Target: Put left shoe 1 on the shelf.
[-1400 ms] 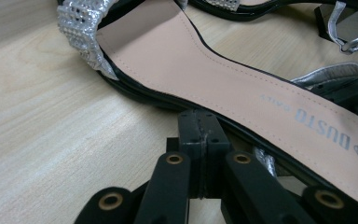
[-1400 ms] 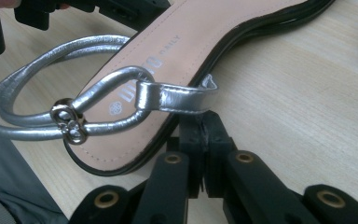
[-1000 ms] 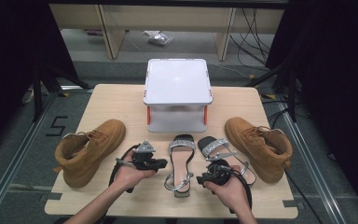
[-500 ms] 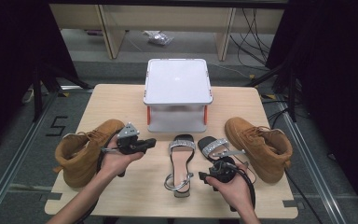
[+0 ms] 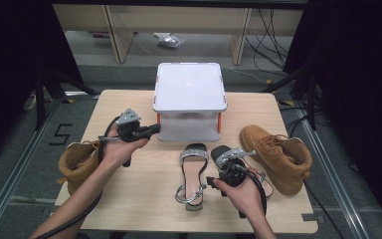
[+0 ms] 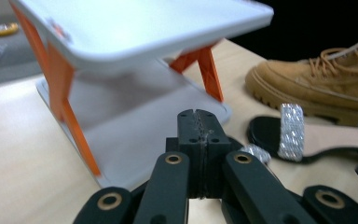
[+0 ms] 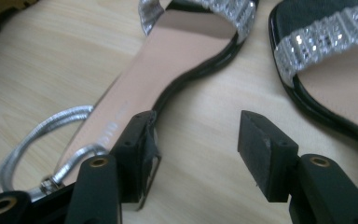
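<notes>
Two grippers are working over the sandals and boots. The right gripper point(image 7: 200, 149) is hovering low at the table's near edge with its jaws spread and nothing pressed between them; they have just been opening, and bare wood is showing in the gap. The left sandal point(image 5: 191, 174) is lying flat just beside its left pad, heel strap toward the person, and the right sandal point(image 5: 229, 157) is lying under the hand. The left gripper point(image 5: 138, 130) is hanging clenched and empty in front of the white shelf point(image 5: 190, 99), above the left boot point(image 5: 77, 162). The right boot point(image 5: 278, 157) is sitting at the table's right edge.

Judging from this, a sandal has been let go, and shelving shoes seems next, calling for a fresh grip. A floor marking reading "5" point(image 5: 59, 134) is legible; the insole print is too blurred.
</notes>
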`<state>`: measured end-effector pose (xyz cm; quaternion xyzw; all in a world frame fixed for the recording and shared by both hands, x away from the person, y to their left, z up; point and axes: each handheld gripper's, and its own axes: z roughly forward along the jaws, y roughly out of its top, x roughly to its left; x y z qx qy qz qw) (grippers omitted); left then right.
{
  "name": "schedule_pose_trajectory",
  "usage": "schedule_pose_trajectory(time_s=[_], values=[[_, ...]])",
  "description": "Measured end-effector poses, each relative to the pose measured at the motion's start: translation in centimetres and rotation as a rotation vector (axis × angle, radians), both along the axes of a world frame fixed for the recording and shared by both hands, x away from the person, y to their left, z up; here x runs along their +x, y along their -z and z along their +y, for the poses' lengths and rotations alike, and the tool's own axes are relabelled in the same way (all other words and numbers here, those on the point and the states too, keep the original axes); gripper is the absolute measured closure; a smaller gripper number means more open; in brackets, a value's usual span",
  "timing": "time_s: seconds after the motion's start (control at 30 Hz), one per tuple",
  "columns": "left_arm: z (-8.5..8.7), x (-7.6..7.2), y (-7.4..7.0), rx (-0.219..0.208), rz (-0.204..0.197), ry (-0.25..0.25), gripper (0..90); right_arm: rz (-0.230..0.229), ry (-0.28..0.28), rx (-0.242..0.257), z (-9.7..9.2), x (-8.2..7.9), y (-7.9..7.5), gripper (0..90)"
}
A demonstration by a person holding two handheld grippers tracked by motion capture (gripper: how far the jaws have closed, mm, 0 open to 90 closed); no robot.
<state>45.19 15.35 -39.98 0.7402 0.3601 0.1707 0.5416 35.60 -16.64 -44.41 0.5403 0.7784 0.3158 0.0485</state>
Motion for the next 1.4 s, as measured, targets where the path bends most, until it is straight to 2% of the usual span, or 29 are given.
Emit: schedule_pose_trajectory(time_s=[0.03, 0.13, 0.17, 0.2, 0.23, 0.27, 0.3, 0.37, 0.4, 0.43, 0.5, 0.6, 0.63, 0.7, 0.77, 0.8, 0.87, 0.9, 1.0, 1.07, 1.1, 1.13, 1.17, 1.27, 1.3, 1.33, 1.37, 1.4], values=[[-0.2, 0.7, -0.9, 0.001, 0.003, -0.031, 89.1, 0.011, 0.011, -0.003, 0.2, 0.4, -0.6, 47.0], [-0.5, 1.6, -1.7, -0.001, -0.01, -0.041, 89.1, 0.005, 0.013, -0.005, 0.6, 0.8, -1.1, 46.9], [-0.9, 2.4, -2.4, 0.0, -0.024, -0.043, 89.1, 0.048, 0.028, 0.006, 1.4, 0.9, -1.2, 46.2], [-0.9, 2.4, -2.4, 0.0, -0.024, -0.043, 89.1, 0.048, 0.028, 0.006, 1.4, 0.9, -1.2, 46.2], [-1.3, 3.3, -2.7, 0.0, -0.022, -0.045, 89.1, 0.045, -0.016, -0.036, 1.7, 1.3, -1.1, 45.9], [-1.3, 3.3, -2.7, 0.0, -0.022, -0.045, 89.2, 0.057, 0.0, -0.019, 2.2, 1.4, -1.1, 45.6], [-1.6, 4.0, -2.7, 0.015, -0.014, -0.065, 89.2, 0.083, 0.013, -0.018, 2.6, 1.5, -1.1, 45.4], [-1.9, 4.5, -2.7, 0.018, -0.007, -0.065, 89.2, 0.089, -0.006, -0.03, 2.9, 1.7, -1.0, 45.4], [-2.1, 5.1, -2.6, 0.035, -0.002, -0.08, 89.2, 0.128, 0.007, -0.038, 4.0, 2.0, -1.2, 44.3], [-2.2, 5.5, -2.5, 0.046, 0.001, -0.087, 89.2, 0.124, -0.006, -0.05, 4.2, 2.2, -1.2, 44.2], [-2.3, 5.8, -2.3, 0.04, 0.008, -0.096, 89.2, 0.155, 0.023, -0.055, 5.0, 2.5, -1.5, 43.1], [-2.3, 6.5, -1.7, 0.04, 0.022, -0.116, 89.2, 0.169, 0.021, -0.069, 5.6, 2.8, -1.4, 42.1], [-2.3, 6.6, -1.6, 0.034, 0.022, -0.115, 89.2, 0.19, 0.031, -0.062, 6.1, 3.0, -1.4, 41.5], [-2.3, 6.7, -1.6, 0.033, 0.022, -0.122, 89.2, 0.195, 0.019, -0.064, 6.4, 3.2, -1.1, 39.6], [-2.3, 6.7, -1.6, 0.034, 0.017, -0.12, 89.2, 0.207, 0.021, -0.097, 6.8, 3.7, -0.4, 38.4], [-2.3, 6.7, -1.6, 0.033, 0.019, -0.121, 89.2, 0.212, 0.016, -0.084, 6.9, 3.8, -0.2, 38.0], [-2.3, 6.7, -1.6, 0.034, 0.018, -0.121, 89.2, 0.219, 0.019, -0.097, 6.9, 4.0, 0.0, 37.3], [-2.3, 6.6, -1.6, 0.032, 0.018, -0.124, 89.2, 0.252, 0.043, -0.103, 7.2, 4.0, 0.3, 36.7], [-2.3, 6.6, -1.5, 0.032, 0.012, -0.127, 89.2, 0.259, 0.025, -0.091, 7.3, 4.3, 0.8, 35.4], [-2.3, 6.6, -1.5, 0.036, 0.01, -0.127, 89.2, 0.262, 0.039, -0.097, 7.5, 4.3, 1.0, 35.1], [-2.4, 6.6, -1.5, 0.035, 0.015, -0.128, 89.2, 0.237, 0.021, -0.095, 7.6, 4.4, 1.2, 34.9], [-2.4, 6.6, -1.5, 0.035, 0.015, -0.128, 89.2, 0.277, 0.051, -0.098, 7.9, 4.3, 1.1, 34.8], [-2.5, 6.6, -1.6, 0.037, 0.018, -0.131, 89.2, 0.266, 0.032, -0.093, 8.1, 4.4, 1.2, 33.6], [-2.5, 6.6, -1.6, 0.034, 0.019, -0.133, 89.2, 0.249, 0.033, -0.11, 8.3, 4.6, 1.6, 32.2], [-2.5, 6.6, -1.6, 0.035, 0.019, -0.132, 89.2, 0.281, 0.06, -0.114, 8.5, 4.6, 1.4, 31.7], [-2.4, 6.6, -1.6, 0.035, 0.02, -0.132, 89.2, 0.269, 0.038, -0.112, 8.4, 4.8, 1.6, 31.0], [-2.5, 6.6, -1.6, 0.034, 0.021, -0.132, 89.3, 0.284, 0.056, -0.116, 8.6, 4.7, 1.5, 30.3], [-2.5, 6.6, -1.6, 0.036, 0.02, -0.133, 89.3, 0.255, 0.028, -0.119, 8.5, 4.9, 1.7, 30.1]])
